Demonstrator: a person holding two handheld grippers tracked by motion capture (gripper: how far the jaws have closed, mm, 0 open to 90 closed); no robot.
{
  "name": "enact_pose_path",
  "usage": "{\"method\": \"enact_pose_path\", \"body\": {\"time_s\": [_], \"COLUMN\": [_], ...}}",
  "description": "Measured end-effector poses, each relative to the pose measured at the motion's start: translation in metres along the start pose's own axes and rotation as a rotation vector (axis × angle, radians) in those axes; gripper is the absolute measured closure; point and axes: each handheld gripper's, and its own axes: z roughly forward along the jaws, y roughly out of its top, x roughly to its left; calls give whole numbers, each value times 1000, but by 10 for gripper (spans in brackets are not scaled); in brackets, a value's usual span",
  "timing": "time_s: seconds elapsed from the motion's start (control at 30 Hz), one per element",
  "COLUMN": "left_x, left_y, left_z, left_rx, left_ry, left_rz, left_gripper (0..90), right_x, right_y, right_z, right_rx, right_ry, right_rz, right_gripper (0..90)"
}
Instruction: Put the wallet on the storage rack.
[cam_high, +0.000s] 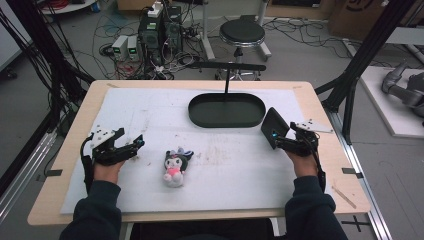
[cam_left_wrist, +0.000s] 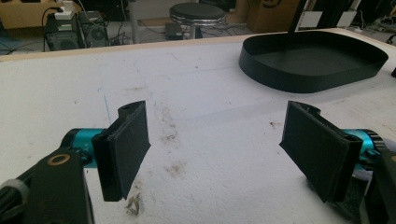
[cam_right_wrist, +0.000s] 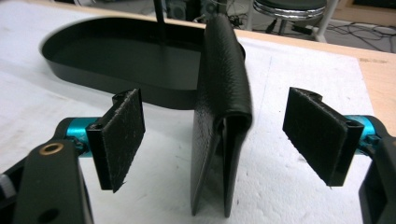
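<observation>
the right tongs (cam_right_wrist: 212, 140) stand spread wide with a black wallet (cam_right_wrist: 222, 112) upright on its edge between the pads, untouched by either. the left tongs (cam_left_wrist: 215, 149) are spread too, over bare surface (cam_high: 150, 115). the wallet stands just right of the black tray (cam_high: 226, 110), not in it; a plush toy (cam_high: 175, 167) lies near the middle, apart. judged so, both may yet need moving. open room lies all around; the right edge is near.
</observation>
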Motion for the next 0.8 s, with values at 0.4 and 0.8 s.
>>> {"method": "enact_pose_path", "body": {"time_s": [0.4,0.8], "left_x": [2,2], "left_y": [-1,0], "left_z": [-1,0], "left_rx": [3,-4], "left_ry": [7,2], "left_rz": [-5,-6], "left_gripper": [230,232], "right_x": [-9,10], "right_y": [4,47], "right_z": [8,3], "right_rx": [38,-75], "right_ry": [16,64], "right_rz": [17,-50], "right_gripper": [776,783]}}
